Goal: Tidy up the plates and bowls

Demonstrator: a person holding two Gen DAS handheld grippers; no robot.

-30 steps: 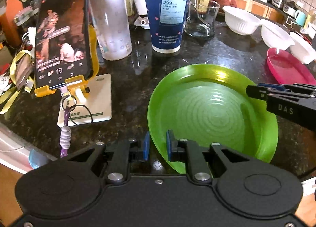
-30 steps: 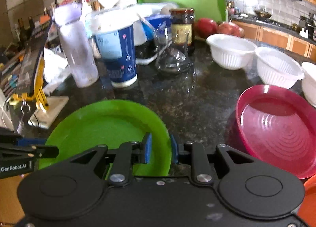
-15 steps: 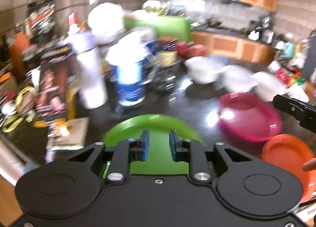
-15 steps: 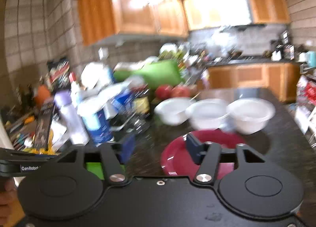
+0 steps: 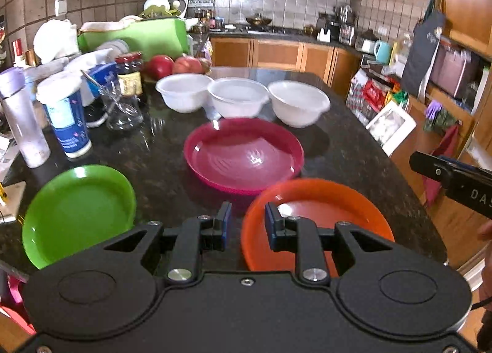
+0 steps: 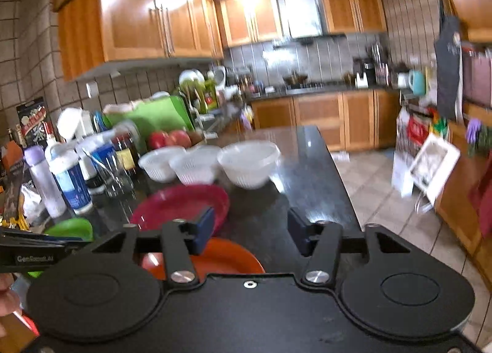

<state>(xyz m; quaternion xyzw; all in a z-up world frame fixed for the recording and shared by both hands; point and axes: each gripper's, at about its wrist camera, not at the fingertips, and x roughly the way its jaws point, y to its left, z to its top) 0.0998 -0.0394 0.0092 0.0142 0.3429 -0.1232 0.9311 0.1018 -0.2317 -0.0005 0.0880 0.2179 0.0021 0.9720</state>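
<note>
Having let go of the green plate (image 5: 77,214), both hand-held grippers are hovering above the counter (image 5: 338,150). Left hand-held gripper (image 5: 246,224) is opening, empty. Right hand-held gripper (image 6: 250,231) is closing, empty.

Upper left of the left wrist view: blue paper cup (image 5: 68,121) beside a clear bottle (image 5: 23,125), dark jar (image 5: 129,75), glass pitcher (image 5: 121,107) holding a spoon. Behind: red fruit (image 5: 173,65) (kind unclear), green board (image 5: 144,36). Far right: teal mug (image 5: 382,51), dark apron (image 5: 422,49).
</note>
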